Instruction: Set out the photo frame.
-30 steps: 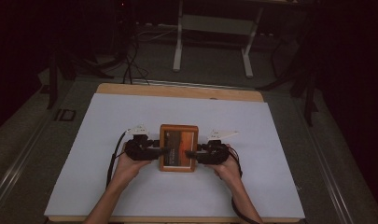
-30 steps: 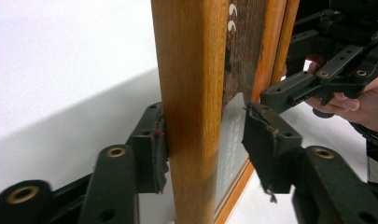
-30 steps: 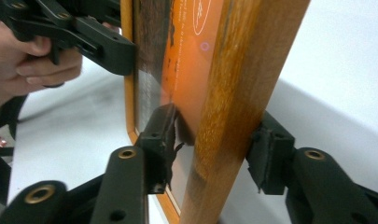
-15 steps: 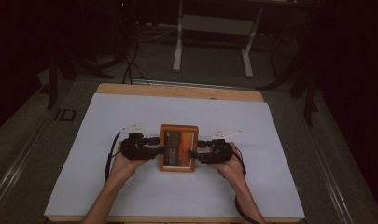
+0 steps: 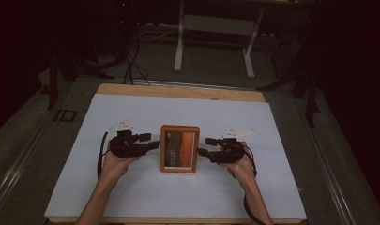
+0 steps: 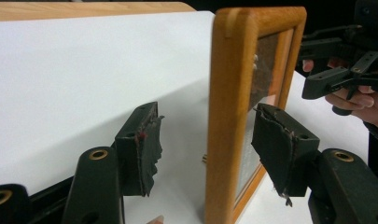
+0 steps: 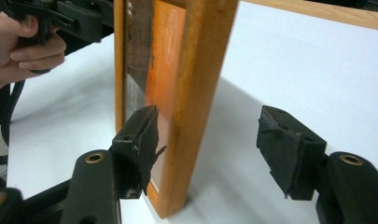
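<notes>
A wooden picture frame (image 5: 179,148) with an orange and dark print lies flat on the white table cover, between both hands. My left gripper (image 5: 151,142) stands just left of it, open, its tips a little off the frame's left edge. My right gripper (image 5: 205,146) is open too, just off the right edge. In the left gripper view the frame's wooden edge (image 6: 226,116) runs up between the spread jaws of my left gripper (image 6: 212,142), touching neither pad. The right gripper view shows the same for the frame's other edge (image 7: 200,93) and my right gripper (image 7: 213,144).
The white cover (image 5: 131,192) lies over a wooden table whose far edge (image 5: 178,91) shows. Beyond the table are a metal stand (image 5: 216,28) and cables (image 5: 129,61) on the dark floor.
Both grippers have drawn outward from the frame's sides, left to the left and right to the right. They were against its edges before; now they stand open and apart from it.
</notes>
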`<state>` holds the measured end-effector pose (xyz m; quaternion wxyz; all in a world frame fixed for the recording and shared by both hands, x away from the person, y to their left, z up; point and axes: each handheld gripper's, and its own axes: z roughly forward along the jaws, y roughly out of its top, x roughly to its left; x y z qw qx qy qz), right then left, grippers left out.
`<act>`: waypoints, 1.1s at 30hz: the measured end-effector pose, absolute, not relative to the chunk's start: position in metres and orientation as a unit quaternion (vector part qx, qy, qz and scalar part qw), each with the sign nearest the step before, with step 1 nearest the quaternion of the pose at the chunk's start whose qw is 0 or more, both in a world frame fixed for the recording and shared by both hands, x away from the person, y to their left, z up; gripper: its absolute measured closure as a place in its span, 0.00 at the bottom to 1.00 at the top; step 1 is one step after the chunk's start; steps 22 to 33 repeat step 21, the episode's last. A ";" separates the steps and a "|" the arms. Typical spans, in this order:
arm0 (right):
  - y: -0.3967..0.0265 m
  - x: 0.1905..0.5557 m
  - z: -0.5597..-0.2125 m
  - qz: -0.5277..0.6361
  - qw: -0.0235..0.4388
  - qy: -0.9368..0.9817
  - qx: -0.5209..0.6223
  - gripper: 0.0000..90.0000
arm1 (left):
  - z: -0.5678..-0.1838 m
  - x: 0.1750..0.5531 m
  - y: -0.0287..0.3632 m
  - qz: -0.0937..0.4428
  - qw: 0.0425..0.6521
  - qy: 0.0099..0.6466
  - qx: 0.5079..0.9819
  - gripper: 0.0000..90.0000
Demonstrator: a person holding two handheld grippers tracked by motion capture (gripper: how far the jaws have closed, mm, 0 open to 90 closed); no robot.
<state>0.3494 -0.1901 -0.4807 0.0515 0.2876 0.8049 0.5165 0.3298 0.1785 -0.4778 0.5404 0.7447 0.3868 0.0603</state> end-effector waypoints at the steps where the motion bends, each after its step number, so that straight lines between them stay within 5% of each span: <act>1: -0.193 0.350 -0.481 0.514 0.052 0.805 0.291 0.42 | -0.477 0.330 0.181 0.064 0.537 0.390 0.745 0.46; 21: -0.205 0.354 -0.491 0.491 0.043 0.813 0.310 0.43 | -0.488 0.328 0.184 0.134 0.444 0.407 0.787 0.46; 33: -0.205 0.354 -0.491 0.491 0.043 0.813 0.310 0.43 | -0.488 0.328 0.184 0.134 0.444 0.407 0.787 0.46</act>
